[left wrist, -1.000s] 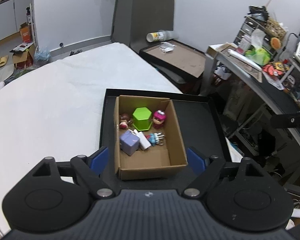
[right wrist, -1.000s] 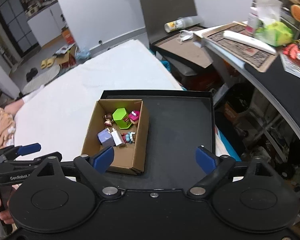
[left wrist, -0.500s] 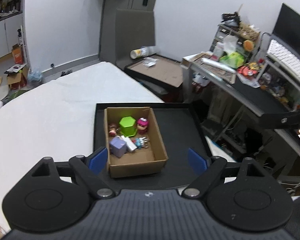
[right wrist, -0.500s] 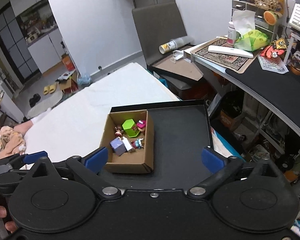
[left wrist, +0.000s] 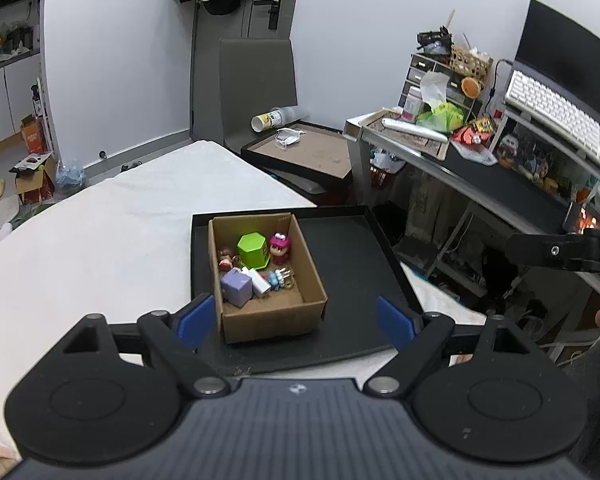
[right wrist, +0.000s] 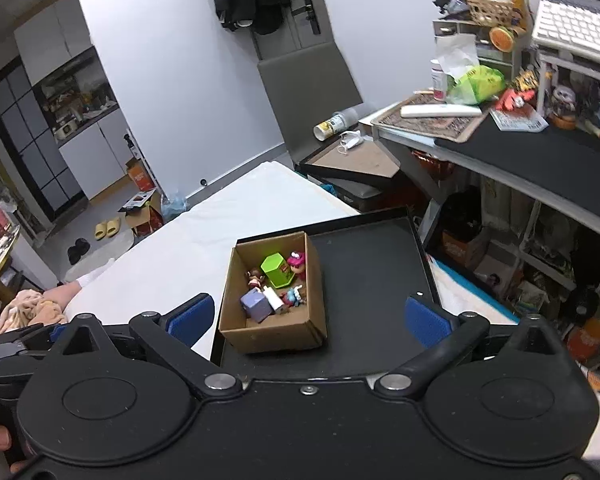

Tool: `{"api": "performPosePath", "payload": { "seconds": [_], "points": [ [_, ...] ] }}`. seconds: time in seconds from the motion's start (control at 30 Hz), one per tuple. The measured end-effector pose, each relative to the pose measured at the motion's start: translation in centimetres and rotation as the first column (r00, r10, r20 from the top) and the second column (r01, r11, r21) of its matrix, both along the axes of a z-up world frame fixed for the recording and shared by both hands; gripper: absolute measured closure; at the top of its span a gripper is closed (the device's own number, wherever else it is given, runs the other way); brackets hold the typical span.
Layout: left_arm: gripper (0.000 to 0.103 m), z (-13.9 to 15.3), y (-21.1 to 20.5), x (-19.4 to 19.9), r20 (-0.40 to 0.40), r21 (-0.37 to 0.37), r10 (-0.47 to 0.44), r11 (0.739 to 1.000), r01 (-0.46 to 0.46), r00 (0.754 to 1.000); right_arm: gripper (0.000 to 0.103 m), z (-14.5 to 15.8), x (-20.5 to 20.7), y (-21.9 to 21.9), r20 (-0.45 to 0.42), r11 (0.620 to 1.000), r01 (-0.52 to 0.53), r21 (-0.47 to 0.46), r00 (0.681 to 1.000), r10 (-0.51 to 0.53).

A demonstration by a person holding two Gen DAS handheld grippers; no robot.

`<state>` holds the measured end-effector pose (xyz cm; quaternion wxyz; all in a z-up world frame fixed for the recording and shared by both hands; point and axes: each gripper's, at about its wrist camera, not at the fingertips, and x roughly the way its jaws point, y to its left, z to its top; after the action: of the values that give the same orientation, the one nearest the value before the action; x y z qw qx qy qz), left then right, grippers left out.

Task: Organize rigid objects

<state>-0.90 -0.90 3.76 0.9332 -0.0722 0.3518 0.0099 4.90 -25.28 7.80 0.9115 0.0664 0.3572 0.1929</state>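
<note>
The cardboard box (left wrist: 266,280) sits at the left of the black tray (left wrist: 352,280), toys already inside. Both tongs, left (left wrist: 296,320) and right (right wrist: 306,318), are apart and empty; the right's jaws have just been opening. Probably done: withdraw clear without nudging the box.

Both wrist views look steeply down — sharing the cardboard box (left wrist: 266,276) (right wrist: 274,294).

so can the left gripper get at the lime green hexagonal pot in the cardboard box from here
Probably yes. The left gripper is open and empty, the cardboard box has no lid, and the lime green hexagonal pot stands exposed, though small toys crowd close beside it.
</note>
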Motion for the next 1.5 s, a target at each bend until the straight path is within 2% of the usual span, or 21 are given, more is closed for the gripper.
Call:
{"api": "performPosePath", "payload": {
  "seconds": [0.2, 0.5, 0.63, 1.0, 1.13, 1.27, 1.5],
  "points": [
    [0.016, -0.5, -0.3, -1.2, -0.002, 0.006, -0.003, 1.000, 0.003, 1.000, 0.000, -0.7, -2.2, -0.4, 0.004, 1.000, 0.015, -0.014, 1.000, -0.015],
    [0.016, -0.9, -1.5, -2.4, -0.017, 0.038, -0.019, 0.999, 0.020, 1.000, 0.000, -1.8, -4.4, 1.0, -0.006, 0.997, -0.069, -0.039, 0.998, 0.069],
    [0.016, -0.9, -1.8, -2.9, -0.019, 0.052, -0.023, 0.998, 0.024, 1.000, 0.000, -1.8, -5.0, 1.2, 0.027, 0.996, -0.050, -0.069, 0.998, 0.052],
    [0.016, -1.1, -1.7, -3.7, -0.027, 0.065, -0.018, 0.998, 0.020, 0.999, 0.000, -3.5, -5.0, 0.2, -0.024, 0.999, -0.019, -0.032, 1.000, 0.018],
    [0.016, -1.1, -1.5, -3.9, -0.027, 0.059, -0.010, 0.998, 0.011, 1.000, 0.000, -3.6, -5.0, 0.1, -0.020, 0.999, -0.005, -0.042, 1.000, 0.005],
    [0.016, -1.1, -1.5, -3.9, -0.026, 0.064, -0.015, 0.998, 0.017, 1.000, 0.000, -3.5, -4.9, -0.6, -0.018, 0.999, 0.030, -0.012, 0.999, -0.030],
    [0.016, -1.1, -1.5, -3.9, -0.027, 0.064, -0.015, 0.998, 0.017, 1.000, 0.000, -3.8, -4.8, -0.7, -0.031, 0.999, 0.027, -0.018, 0.999, -0.028]
  ]
}}
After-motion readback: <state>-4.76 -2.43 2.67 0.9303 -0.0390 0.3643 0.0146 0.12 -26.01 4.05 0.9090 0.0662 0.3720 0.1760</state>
